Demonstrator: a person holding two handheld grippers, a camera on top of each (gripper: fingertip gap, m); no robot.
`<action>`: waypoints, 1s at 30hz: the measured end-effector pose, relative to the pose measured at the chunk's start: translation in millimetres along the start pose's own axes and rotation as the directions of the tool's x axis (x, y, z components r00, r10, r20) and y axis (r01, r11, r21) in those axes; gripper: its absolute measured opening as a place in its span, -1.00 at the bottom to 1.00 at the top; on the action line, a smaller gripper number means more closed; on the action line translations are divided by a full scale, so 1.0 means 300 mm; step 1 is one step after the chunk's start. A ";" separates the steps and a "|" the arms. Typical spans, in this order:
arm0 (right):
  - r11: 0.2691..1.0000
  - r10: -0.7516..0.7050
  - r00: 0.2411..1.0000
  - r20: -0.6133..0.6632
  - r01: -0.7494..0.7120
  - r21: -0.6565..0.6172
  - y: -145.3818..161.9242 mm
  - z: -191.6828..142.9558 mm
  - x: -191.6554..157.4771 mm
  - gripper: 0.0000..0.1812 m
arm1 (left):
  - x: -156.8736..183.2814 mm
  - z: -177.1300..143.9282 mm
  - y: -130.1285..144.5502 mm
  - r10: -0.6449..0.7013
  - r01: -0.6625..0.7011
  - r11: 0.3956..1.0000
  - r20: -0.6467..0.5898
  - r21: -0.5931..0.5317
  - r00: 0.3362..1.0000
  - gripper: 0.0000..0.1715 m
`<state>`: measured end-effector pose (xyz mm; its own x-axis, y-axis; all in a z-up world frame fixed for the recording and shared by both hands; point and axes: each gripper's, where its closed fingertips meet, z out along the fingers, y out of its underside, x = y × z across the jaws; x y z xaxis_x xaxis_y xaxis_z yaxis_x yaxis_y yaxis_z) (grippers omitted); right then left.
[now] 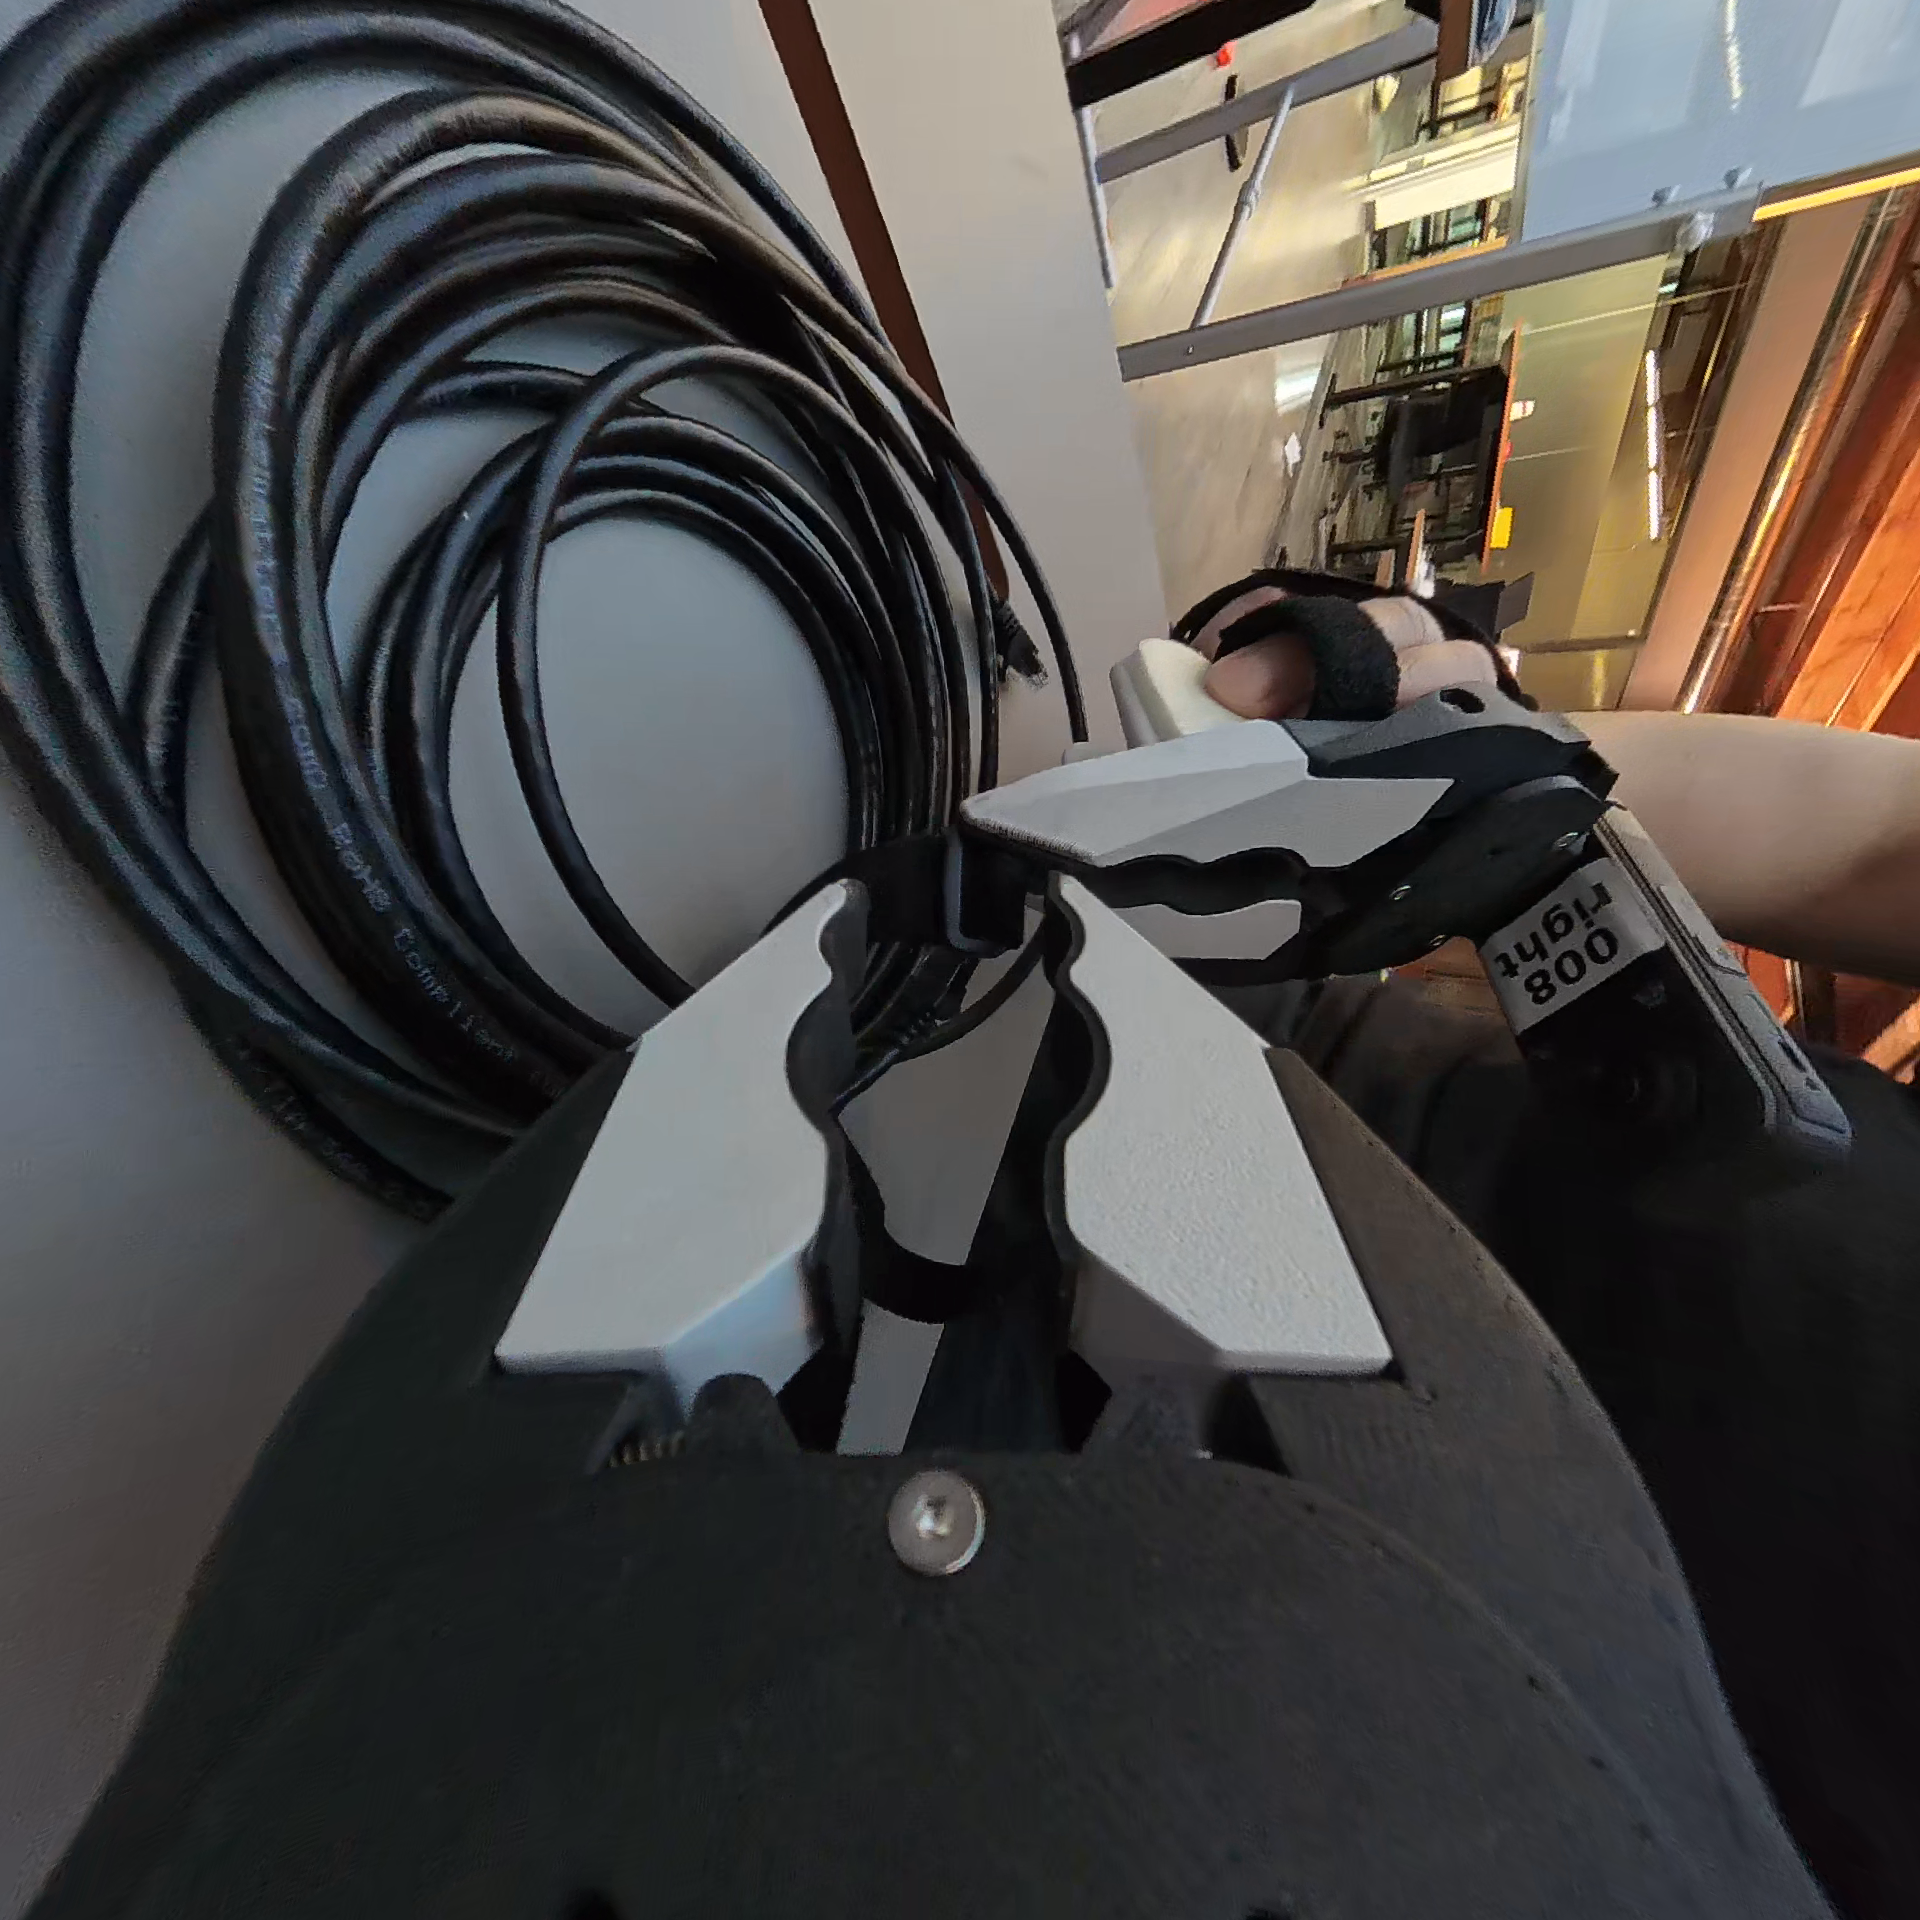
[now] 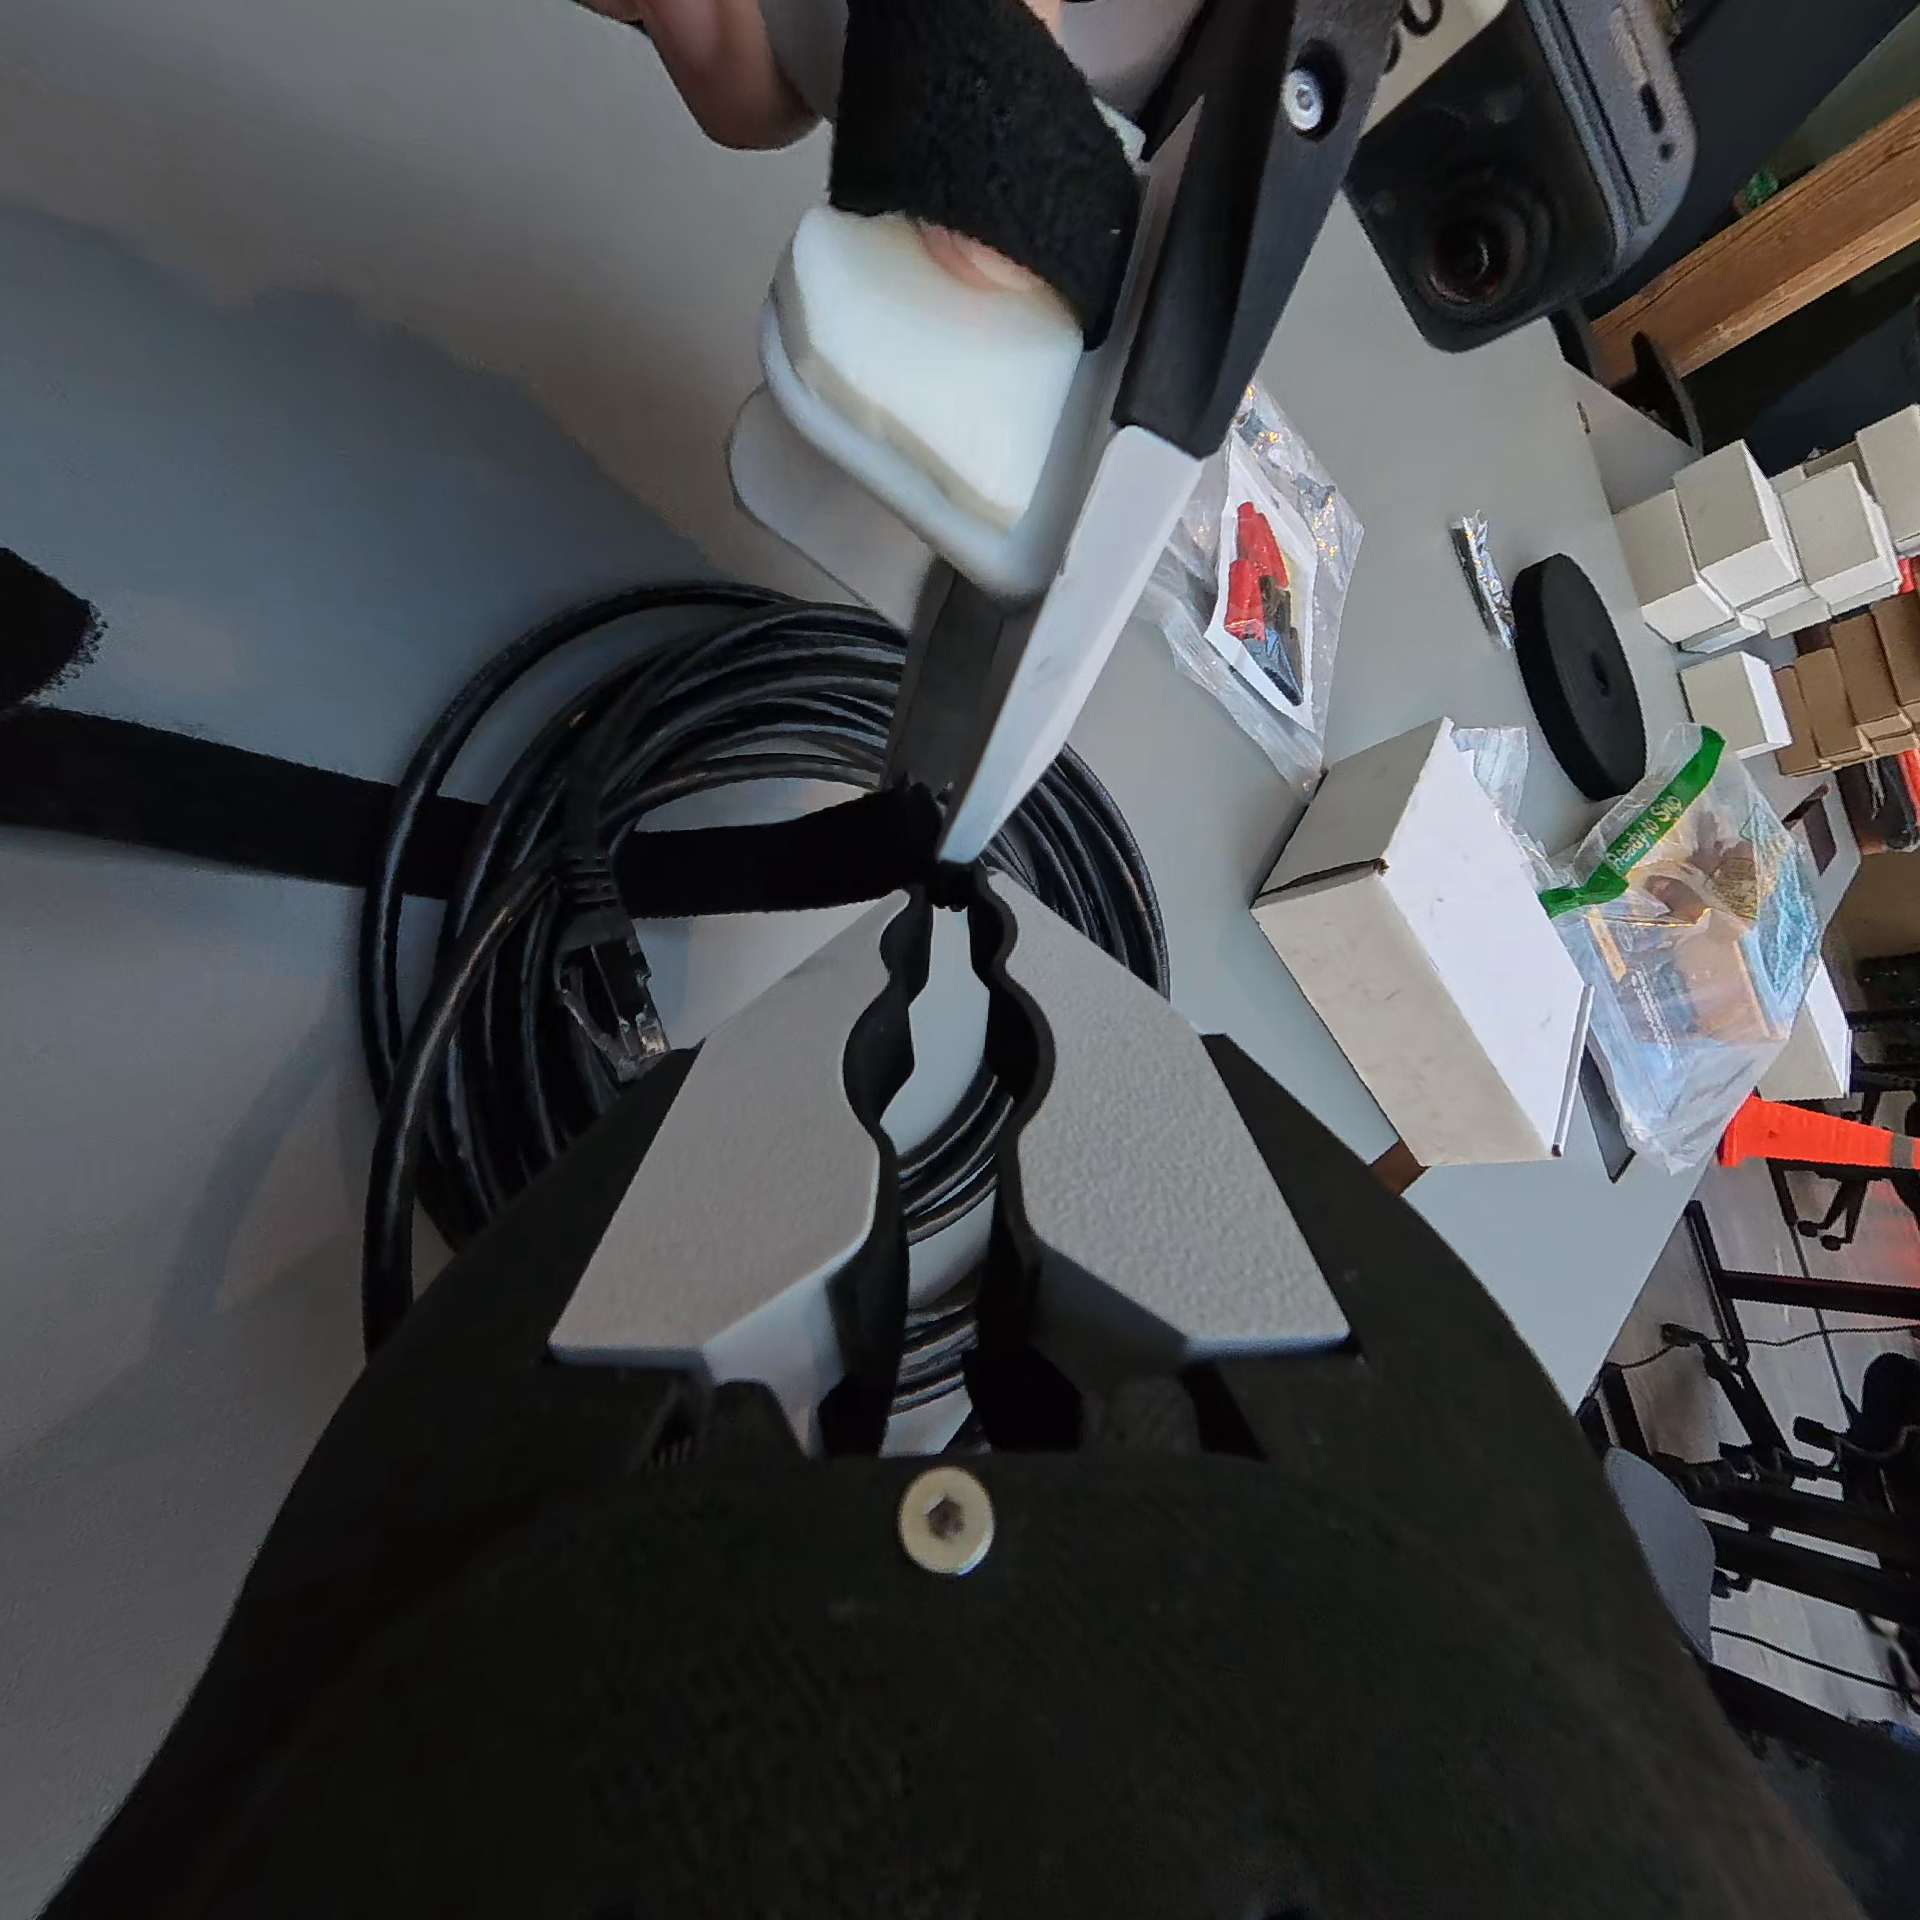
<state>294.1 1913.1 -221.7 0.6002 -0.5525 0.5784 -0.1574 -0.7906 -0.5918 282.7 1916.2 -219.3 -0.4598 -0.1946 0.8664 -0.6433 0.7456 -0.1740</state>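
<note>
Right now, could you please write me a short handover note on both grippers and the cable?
Right gripper: shut on the end of the black strap, above the cable coil.
Left gripper: tips at the same spot, with the strap between them; grip unclear.
Strap: lies flat on the table, passes under the coil's left side and rises through its middle. It is not yet closed around the coil.
Plug: rests loose on the coil.

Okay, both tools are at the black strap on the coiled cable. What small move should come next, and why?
Probably draw the right tool back a little to tighten the strap. Its tips are shut on the strap's end, the strap lies across the coiled cable, and the left tool sits right at the same spot, so a big pull would likely bump it.
</note>
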 end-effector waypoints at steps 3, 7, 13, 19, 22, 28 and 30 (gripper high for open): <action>1.000 -0.029 1.000 -0.004 0.030 0.006 -0.004 -0.004 -0.008 -0.95 | -0.006 0.002 0.015 0.027 -0.025 0.999 0.040 -0.045 0.999 -0.66; 0.999 -0.032 0.999 -0.013 0.032 0.006 -0.006 -0.003 -0.013 -0.95 | -0.004 0.002 0.023 0.066 -0.061 0.996 0.074 -0.072 0.995 -0.71; 0.997 0.077 0.996 0.045 -0.077 0.012 -0.005 0.002 -0.024 -0.93 | 0.004 0.002 0.038 0.140 -0.128 0.987 0.131 -0.097 0.982 -0.84; 0.963 0.269 0.952 0.146 -0.271 -0.012 0.018 0.008 -0.027 -0.85 | 0.016 0.003 0.047 0.200 -0.189 0.978 0.146 -0.084 0.969 -0.85; 0.916 0.397 0.897 0.194 -0.399 -0.033 0.029 0.008 -0.010 -0.84 | 0.017 0.003 0.056 0.283 -0.270 0.958 0.195 -0.093 0.939 -0.85; 0.797 0.578 0.714 0.397 -0.599 -0.082 0.038 -0.008 -0.022 -0.77 | 0.021 0.007 0.061 0.332 -0.330 0.943 0.237 -0.052 0.913 -0.85; 0.736 0.621 0.585 0.522 -0.665 -0.130 0.015 -0.029 -0.044 -0.68 | 0.029 -0.002 0.054 0.357 -0.360 0.932 0.252 -0.036 0.899 -0.85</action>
<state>278.5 1914.7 -227.1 0.6624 -0.6764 -0.3220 -0.6169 -0.2487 -0.7467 268.5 1926.9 -214.3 -0.7977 -0.0694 0.5990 -0.4122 0.7879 -0.4576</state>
